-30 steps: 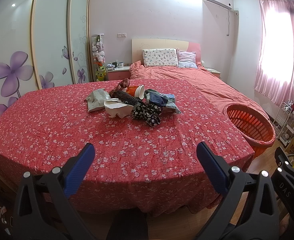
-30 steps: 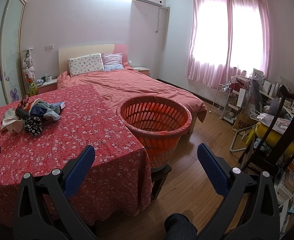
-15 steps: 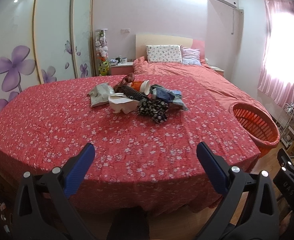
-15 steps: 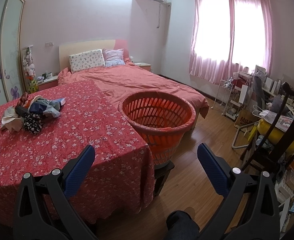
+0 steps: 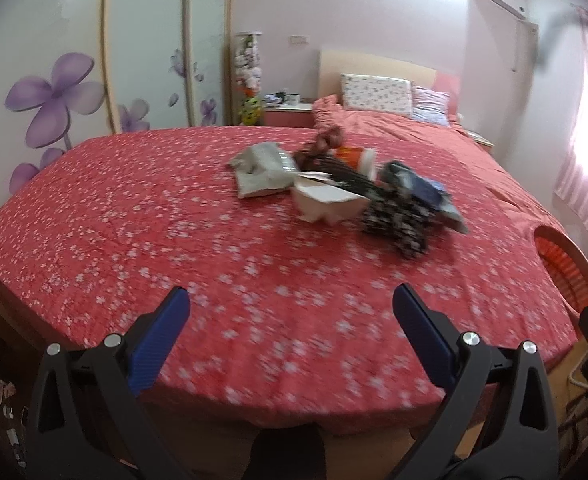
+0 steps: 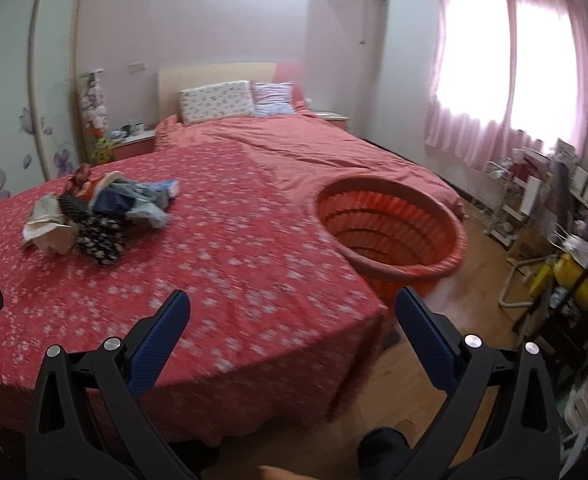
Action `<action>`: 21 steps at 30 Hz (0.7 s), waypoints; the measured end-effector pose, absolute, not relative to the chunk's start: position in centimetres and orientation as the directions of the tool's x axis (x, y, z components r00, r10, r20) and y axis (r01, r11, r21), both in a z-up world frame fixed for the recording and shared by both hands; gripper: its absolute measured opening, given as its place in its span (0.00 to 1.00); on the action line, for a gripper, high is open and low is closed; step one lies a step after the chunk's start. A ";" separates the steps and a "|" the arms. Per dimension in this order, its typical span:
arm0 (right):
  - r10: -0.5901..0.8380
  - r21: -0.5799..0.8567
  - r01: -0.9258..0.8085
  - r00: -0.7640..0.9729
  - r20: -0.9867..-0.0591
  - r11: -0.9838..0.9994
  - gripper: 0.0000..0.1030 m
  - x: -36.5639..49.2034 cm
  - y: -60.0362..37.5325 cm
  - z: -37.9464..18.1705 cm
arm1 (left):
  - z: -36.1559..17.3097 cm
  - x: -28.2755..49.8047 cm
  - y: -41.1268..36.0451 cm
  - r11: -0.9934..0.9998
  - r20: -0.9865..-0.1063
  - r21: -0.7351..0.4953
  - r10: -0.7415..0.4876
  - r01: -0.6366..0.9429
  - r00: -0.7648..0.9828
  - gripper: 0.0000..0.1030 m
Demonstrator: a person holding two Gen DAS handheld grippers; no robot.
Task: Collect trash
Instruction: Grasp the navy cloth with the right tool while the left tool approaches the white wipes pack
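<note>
A pile of trash (image 5: 346,188) lies on the table covered with a red flowered cloth (image 5: 174,232): a white torn carton (image 5: 326,204), a grey bag (image 5: 264,170), an orange cup (image 5: 358,158) and dark patterned wrappers (image 5: 398,220). The pile also shows in the right wrist view (image 6: 98,216). An orange slatted basket (image 6: 390,228) stands at the table's right edge; its rim shows in the left wrist view (image 5: 566,268). My left gripper (image 5: 290,308) is open and empty over the near part of the table. My right gripper (image 6: 292,312) is open and empty over the table's right corner.
A bed with a red cover (image 6: 302,148) and pillows (image 6: 216,102) stands behind the table. Wardrobe doors with purple flowers (image 5: 54,92) are on the left. Shelves and a chair with clutter (image 6: 566,240) fill the right side. Wooden floor (image 6: 414,344) lies below the basket.
Both grippers moved forward and higher over the table. The trash pile looks nearer in the left wrist view, and the basket's inside now shows from above.
</note>
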State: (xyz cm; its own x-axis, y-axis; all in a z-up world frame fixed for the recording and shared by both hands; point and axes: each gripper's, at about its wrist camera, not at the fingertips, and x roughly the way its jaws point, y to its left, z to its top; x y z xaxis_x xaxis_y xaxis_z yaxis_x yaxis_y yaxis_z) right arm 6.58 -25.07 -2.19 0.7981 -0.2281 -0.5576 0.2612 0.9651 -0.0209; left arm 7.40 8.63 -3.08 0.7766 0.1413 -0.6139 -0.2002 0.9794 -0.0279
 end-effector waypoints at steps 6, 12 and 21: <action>-0.112 0.046 0.166 0.821 -0.560 0.985 0.98 10.5 -23.1 -1.3 | -3.2 10.0 11.6 0.968 -0.612 -0.011 0.191 -0.250 0.768 0.96; 0.002 0.112 0.075 0.824 -0.566 0.991 0.86 15.1 -20.7 -0.7 | -2.8 13.4 14.5 0.961 -0.595 -0.007 0.218 -0.277 0.774 0.96; 0.124 0.152 -0.035 0.770 -0.626 0.988 0.69 21.8 -16.7 -1.9 | -2.9 19.1 17.9 0.963 -0.619 -0.005 0.209 -0.271 0.757 0.96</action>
State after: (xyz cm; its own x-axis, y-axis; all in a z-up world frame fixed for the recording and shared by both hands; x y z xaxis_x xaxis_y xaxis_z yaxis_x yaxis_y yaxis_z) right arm 21.83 -16.71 -1.90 0.7701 0.1238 -0.6258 -0.0355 0.9878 0.1518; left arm 19.10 17.89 -2.94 0.7566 0.2095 -0.6194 -0.2707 0.9626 -0.0052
